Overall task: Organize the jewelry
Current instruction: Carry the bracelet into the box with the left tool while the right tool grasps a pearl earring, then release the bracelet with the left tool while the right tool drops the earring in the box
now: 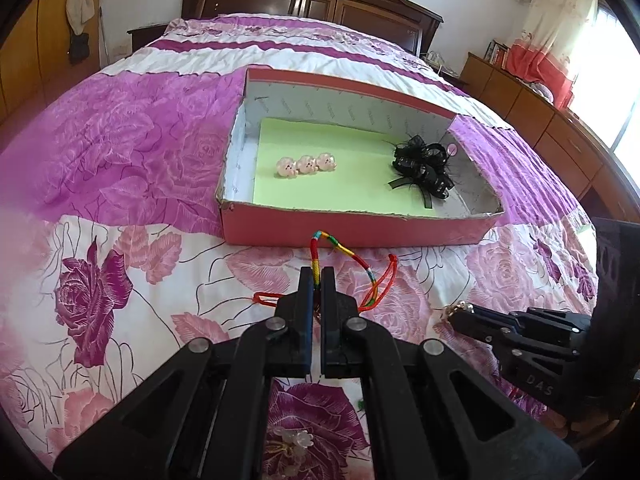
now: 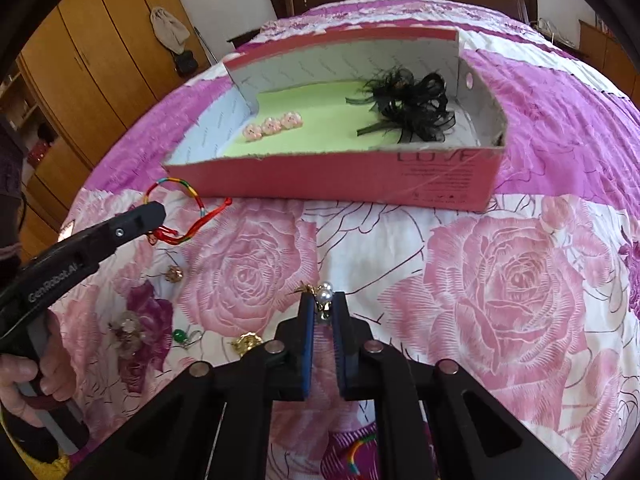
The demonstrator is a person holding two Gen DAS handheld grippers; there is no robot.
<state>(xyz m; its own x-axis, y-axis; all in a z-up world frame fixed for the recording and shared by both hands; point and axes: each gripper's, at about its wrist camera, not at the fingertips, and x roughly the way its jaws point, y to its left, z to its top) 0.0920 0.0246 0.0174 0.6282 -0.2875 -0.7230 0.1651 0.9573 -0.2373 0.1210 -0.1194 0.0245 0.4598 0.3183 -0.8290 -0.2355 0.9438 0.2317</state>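
Floral bedspread (image 2: 500, 280): left gripper (image 1: 318, 276) pinches rainbow bracelet (image 1: 340, 244), right gripper (image 2: 325, 300) pearl earring (image 2: 325, 293).

Place: a bedroom in a home.
Bed (image 1: 160, 152): wide, under a pink and purple rose-print cover.
Headboard (image 1: 312, 0): dark carved wood against a white wall.
Wardrobe (image 2: 92, 60): tall, light wooden doors, a cloth bag hanging on it.
Low cabinets (image 1: 540, 120): along the window side.
Curtain (image 1: 556, 28): pale, with a red hem.

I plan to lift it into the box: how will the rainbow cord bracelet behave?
Probably floppy: the rainbow cord bracelet loops limply from the shut left gripper, its red tails trailing on the bedspread. Likely light, so it may swing and snag the pink box wall.
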